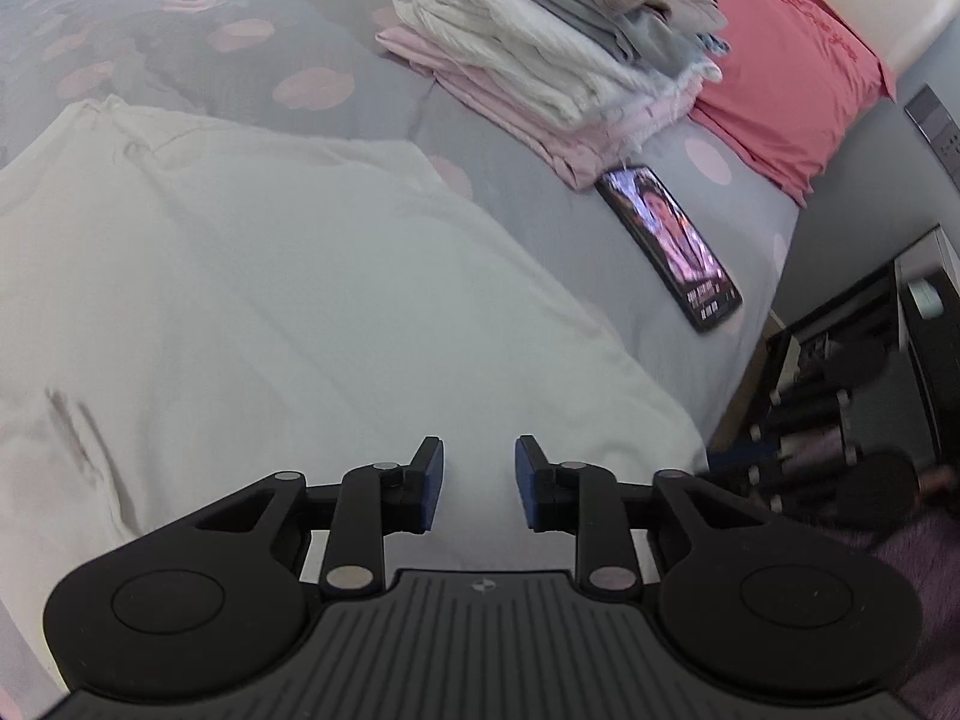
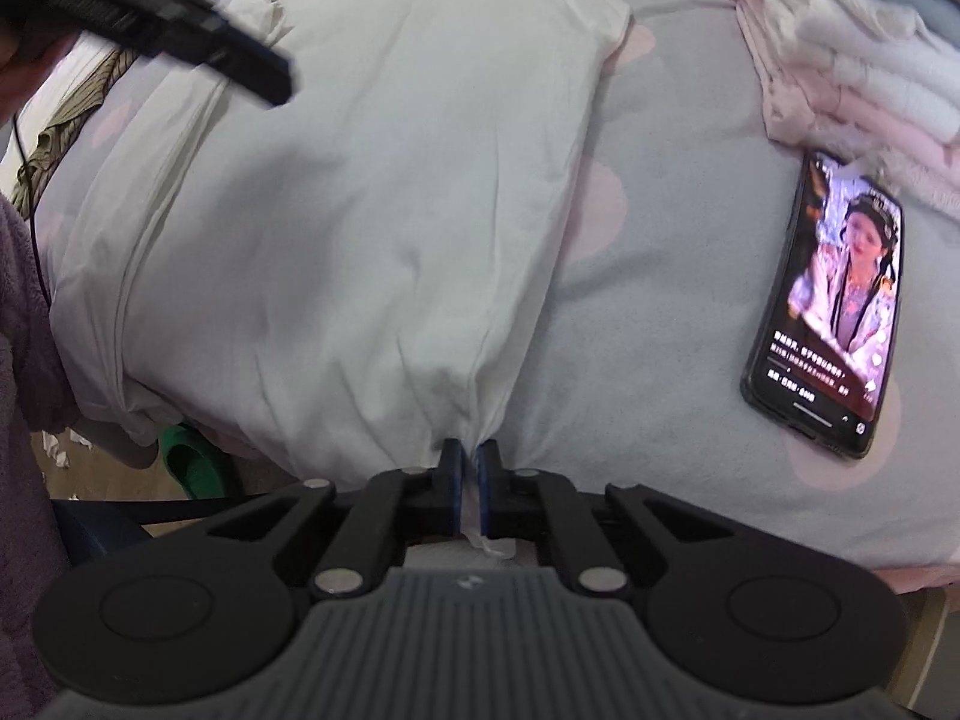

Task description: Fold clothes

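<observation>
Your right gripper [image 2: 471, 468] is clenched on a bunched corner of the white garment [image 2: 336, 228], at its near edge; a scrap of the cloth pokes out behind the pads toward you. From that pinch the garment fans out ahead of the jaws and up to their left, lying flat on the grey bedcover with pink dots [image 2: 660, 312]. Its long axis runs away from your right jaws toward the far side of the bed, with one short sleeve sticking out to the right at the far end. Creases radiate from the pinched corner.

Your left gripper [image 1: 479, 483] is released, jaws apart with nothing between them, hovering over the same white garment [image 1: 288, 300], which spreads ahead of and to the left of those jaws. Whether the fingertips touch the cloth you cannot tell. In the right wrist view that left gripper [image 2: 180, 36] shows as a blurred dark shape above the garment's far-left part.

A phone [image 2: 834, 300] with a lit screen lies on the bedcover well to the right of your right jaws, its long axis pointing away from you. In the left wrist view the phone [image 1: 669, 246] sits ahead and right of the jaws. Just beyond it rests a stack of folded clothes [image 1: 552, 60], pink at the bottom, white, then grey on top, with a red pillow [image 1: 798, 78] beside it.
</observation>
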The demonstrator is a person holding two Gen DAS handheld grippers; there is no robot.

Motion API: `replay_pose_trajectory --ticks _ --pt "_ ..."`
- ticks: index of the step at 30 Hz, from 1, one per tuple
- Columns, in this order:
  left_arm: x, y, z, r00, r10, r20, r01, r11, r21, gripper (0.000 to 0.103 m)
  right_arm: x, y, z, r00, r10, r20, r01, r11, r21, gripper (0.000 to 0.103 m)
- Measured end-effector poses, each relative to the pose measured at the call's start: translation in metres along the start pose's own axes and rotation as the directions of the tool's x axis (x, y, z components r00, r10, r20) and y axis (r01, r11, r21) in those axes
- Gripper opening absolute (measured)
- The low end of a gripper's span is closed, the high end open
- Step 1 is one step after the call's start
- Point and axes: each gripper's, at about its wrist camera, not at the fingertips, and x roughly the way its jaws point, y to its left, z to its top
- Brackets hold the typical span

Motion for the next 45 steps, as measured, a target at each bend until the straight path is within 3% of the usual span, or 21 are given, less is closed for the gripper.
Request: replay_pose_trajectory --ticks 2,8,13,17,21,24,26,29,37,41,45 --pt "0.003 -0.002 0.021 1.0 -0.005 0.014 0.005 1.0 -0.008 0.038 -0.006 0.01 0.003 1.0 0.003 0.013 -0.003 1.0 -0.023 0.006" --pt "0.022 -0.015 0.089 1.0 0.022 0.017 -0.022 0.999 -0.024 0.042 -0.01 0.037 0.019 0.998 0.047 0.031 -0.043 0.994 -0.104 0.006" --pt "0.065 -0.027 0.135 0.988 0.122 -0.097 -0.118 0.992 0.048 0.043 -0.004 0.053 0.03 0.998 0.062 0.021 -0.058 0.984 -0.17 0.006" --pt "0.101 -0.038 0.156 0.952 0.245 -0.181 -0.225 0.966 0.123 0.043 -0.003 0.057 0.029 0.996 0.083 0.017 -0.078 0.978 -0.192 0.006" --pt "0.13 -0.048 0.166 0.896 0.379 -0.233 -0.331 0.917 0.222 0.041 -0.003 0.068 0.03 0.997 0.078 0.016 -0.071 0.968 -0.241 0.006" --pt "0.144 -0.049 0.167 0.85 0.463 -0.252 -0.387 0.872 0.3 0.027 -0.005 0.073 0.031 0.997 0.073 0.02 -0.064 0.96 -0.274 0.006" --pt "0.145 -0.048 0.167 0.833 0.496 -0.244 -0.41 0.85 0.33 0.017 -0.005 0.074 0.031 0.997 0.073 0.02 -0.065 0.958 -0.279 0.006" --pt "0.136 -0.042 0.164 0.854 0.47 -0.223 -0.394 0.864 0.313 0.009 -0.007 0.072 0.029 0.997 0.07 0.024 -0.061 0.96 -0.271 0.006" --pt "0.064 0.006 0.152 0.96 0.262 -0.102 -0.256 0.964 0.072 0.003 -0.028 0.07 0.024 0.994 0.089 0.061 -0.073 0.972 -0.225 0.006" --pt "0.021 0.037 0.133 0.986 0.167 -0.021 -0.168 0.984 -0.052 0.003 -0.039 0.079 0.026 0.987 0.137 0.089 -0.115 0.97 -0.216 0.006" --pt "-0.014 0.064 0.108 0.993 0.1 0.058 -0.091 0.985 -0.148 0.003 -0.045 0.096 0.03 0.978 0.182 0.103 -0.154 0.961 -0.23 0.006"
